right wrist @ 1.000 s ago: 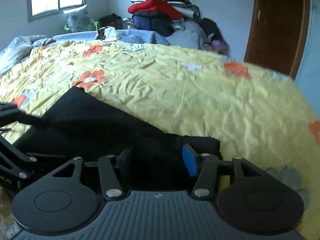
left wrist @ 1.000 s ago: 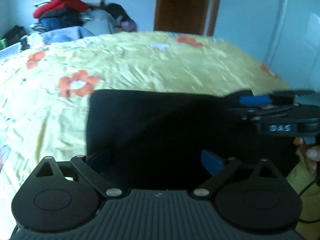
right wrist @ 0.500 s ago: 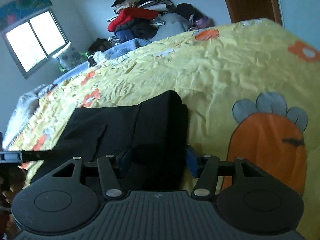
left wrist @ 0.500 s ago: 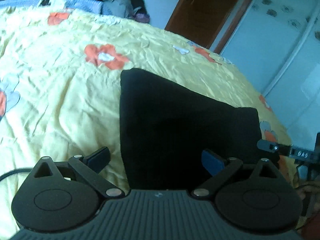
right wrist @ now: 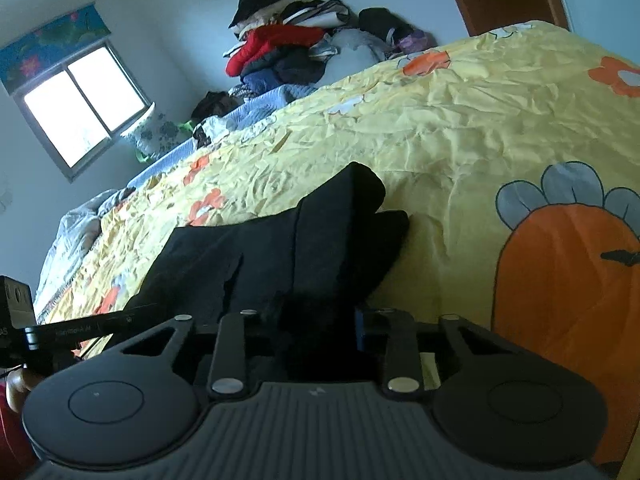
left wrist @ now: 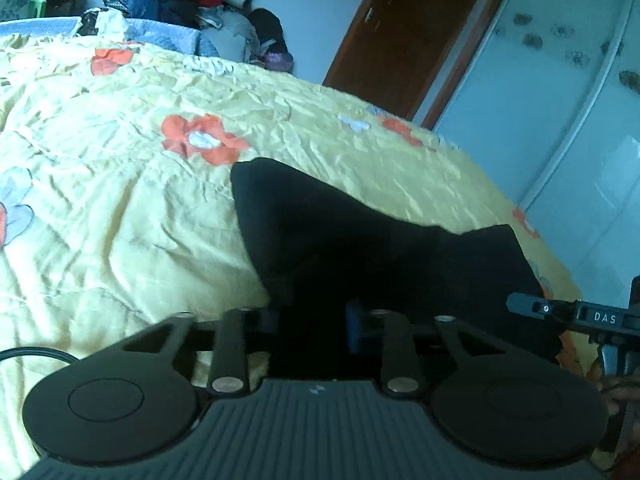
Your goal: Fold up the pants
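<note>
The black pants (left wrist: 360,248) lie folded on the yellow flowered bedspread (left wrist: 120,200), near the bed's front edge. My left gripper (left wrist: 312,324) is shut on the near edge of the pants. My right gripper (right wrist: 316,324) is shut on the near edge of the pants (right wrist: 280,248) at their other side. The right gripper's body (left wrist: 592,316) shows at the right edge of the left wrist view. The left gripper's body (right wrist: 60,332) shows at the left edge of the right wrist view.
A pile of clothes (right wrist: 296,44) sits at the far end of the bed, with a window (right wrist: 80,108) to its left. A brown door (left wrist: 404,36) and a white wardrobe (left wrist: 568,128) stand beyond the bed's right side.
Both grippers have narrowed from open to shut on the near edge of the pants. Both cameras have tilted and dropped closer to the bedspread.
</note>
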The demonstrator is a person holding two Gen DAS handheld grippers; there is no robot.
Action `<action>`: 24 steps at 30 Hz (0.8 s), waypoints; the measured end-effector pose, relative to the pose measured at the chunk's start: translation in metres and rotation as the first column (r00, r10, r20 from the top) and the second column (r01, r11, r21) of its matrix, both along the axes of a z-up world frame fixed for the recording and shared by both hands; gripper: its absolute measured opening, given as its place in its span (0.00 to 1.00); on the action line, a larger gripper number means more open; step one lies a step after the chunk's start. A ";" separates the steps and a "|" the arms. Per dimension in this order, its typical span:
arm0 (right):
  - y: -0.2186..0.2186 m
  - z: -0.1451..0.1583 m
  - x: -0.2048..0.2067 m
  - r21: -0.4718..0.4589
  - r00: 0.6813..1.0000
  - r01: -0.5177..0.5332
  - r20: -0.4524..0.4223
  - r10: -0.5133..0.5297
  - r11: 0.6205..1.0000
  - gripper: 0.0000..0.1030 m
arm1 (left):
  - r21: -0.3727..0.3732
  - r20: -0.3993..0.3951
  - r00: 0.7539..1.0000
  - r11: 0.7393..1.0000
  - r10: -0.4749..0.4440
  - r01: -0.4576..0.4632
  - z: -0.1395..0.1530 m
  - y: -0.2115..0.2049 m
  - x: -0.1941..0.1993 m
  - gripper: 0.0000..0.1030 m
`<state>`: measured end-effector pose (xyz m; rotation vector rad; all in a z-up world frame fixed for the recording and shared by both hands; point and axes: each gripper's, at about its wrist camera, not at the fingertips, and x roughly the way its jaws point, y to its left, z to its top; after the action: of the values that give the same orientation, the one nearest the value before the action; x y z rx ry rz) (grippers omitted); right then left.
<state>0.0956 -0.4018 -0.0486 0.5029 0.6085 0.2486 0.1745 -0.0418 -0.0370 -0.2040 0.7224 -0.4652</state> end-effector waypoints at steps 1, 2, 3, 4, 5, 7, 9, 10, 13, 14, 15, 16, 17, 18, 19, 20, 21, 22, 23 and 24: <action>0.002 0.002 -0.001 0.002 1.000 0.002 0.005 -0.002 1.000 0.26 | 0.009 0.019 1.000 1.000 0.005 -0.005 0.003 0.000 -0.003 0.21; 0.005 0.006 -0.002 -0.001 1.000 0.004 0.011 -0.004 1.000 0.25 | 0.016 0.039 0.999 1.000 0.010 -0.011 0.006 0.000 -0.006 0.20; 0.008 0.010 -0.002 -0.006 1.000 0.005 0.021 -0.005 1.000 0.24 | 0.020 0.062 0.998 1.000 0.015 -0.016 0.011 0.001 -0.010 0.20; 0.011 0.016 -0.003 -0.003 0.999 0.002 0.034 -0.002 1.000 0.24 | 0.016 0.081 0.997 1.000 0.019 -0.020 0.016 0.003 -0.012 0.20; 0.014 0.021 -0.004 0.000 0.999 -0.002 0.047 0.002 1.000 0.23 | 0.011 0.097 0.995 1.000 0.024 -0.025 0.020 0.006 -0.014 0.20; 0.023 0.035 -0.003 0.000 0.997 -0.020 0.080 0.020 1.000 0.23 | 0.016 0.123 0.992 0.999 0.031 -0.034 0.030 0.011 -0.015 0.20; 0.032 0.046 0.002 0.000 0.993 -0.038 0.110 0.038 0.999 0.19 | 0.049 0.163 0.985 0.997 0.055 -0.063 0.039 0.016 -0.013 0.20; 0.038 0.050 0.007 0.000 0.991 -0.053 0.121 0.052 0.999 0.18 | 0.063 0.184 0.980 0.995 0.070 -0.083 0.043 0.020 -0.012 0.20; 0.057 0.056 0.025 -0.008 0.986 -0.086 0.143 0.086 0.996 0.09 | 0.082 0.202 0.973 0.988 0.110 -0.129 0.051 0.036 -0.001 0.20; 0.062 0.056 0.031 -0.002 0.985 -0.095 0.146 0.095 0.995 0.07 | 0.097 0.196 0.975 0.987 0.107 -0.127 0.051 0.040 0.003 0.20; 0.067 0.055 0.038 -0.013 0.987 -0.091 0.135 0.092 0.996 0.07 | 0.139 0.171 0.982 0.985 0.081 -0.105 0.049 0.041 0.009 0.22; 0.074 0.054 0.044 -0.075 0.992 -0.039 0.119 0.047 0.996 0.07 | 0.163 0.142 0.987 0.981 0.078 -0.101 0.046 0.042 0.014 0.24; 0.080 0.054 0.047 -0.147 0.994 0.013 0.110 0.003 0.989 0.07 | 0.172 0.121 0.989 0.979 0.090 -0.110 0.043 0.046 0.014 0.29; 0.087 0.056 0.047 -0.222 0.993 0.061 0.112 -0.037 0.973 0.07 | 0.188 0.122 0.987 0.973 0.109 -0.131 0.042 0.049 0.010 0.36; 0.093 0.059 0.044 -0.264 0.990 0.084 0.135 -0.050 0.961 0.07 | 0.211 0.152 0.979 0.963 0.135 -0.166 0.042 0.052 0.004 0.38; 0.099 0.063 0.041 -0.268 0.986 0.074 0.161 -0.031 0.961 0.07 | 0.241 0.196 0.966 0.946 0.169 -0.215 0.042 0.052 -0.004 0.46; 0.106 0.067 0.038 -0.262 0.983 0.041 0.183 0.008 0.964 0.07 | 0.277 0.254 0.946 0.923 0.200 -0.269 0.045 0.050 -0.011 0.50; 0.115 0.070 0.038 -0.274 0.979 0.009 0.197 0.047 0.962 0.07 | 0.290 0.294 0.933 0.911 0.206 -0.292 0.048 0.048 -0.016 0.59; 0.125 0.072 0.039 -0.304 0.977 -0.010 0.201 0.074 0.953 0.07 | 0.288 0.322 0.926 0.911 0.198 -0.295 0.052 0.045 -0.020 0.65; 0.134 0.072 0.044 -0.343 0.976 -0.026 0.193 0.097 0.939 0.07 | 0.279 0.327 0.928 0.920 0.179 -0.275 0.055 0.041 -0.022 0.75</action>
<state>0.1398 -0.2673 0.0233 0.1216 0.4502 0.2462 0.1521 -0.0005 0.0177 0.0884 0.4616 -0.1414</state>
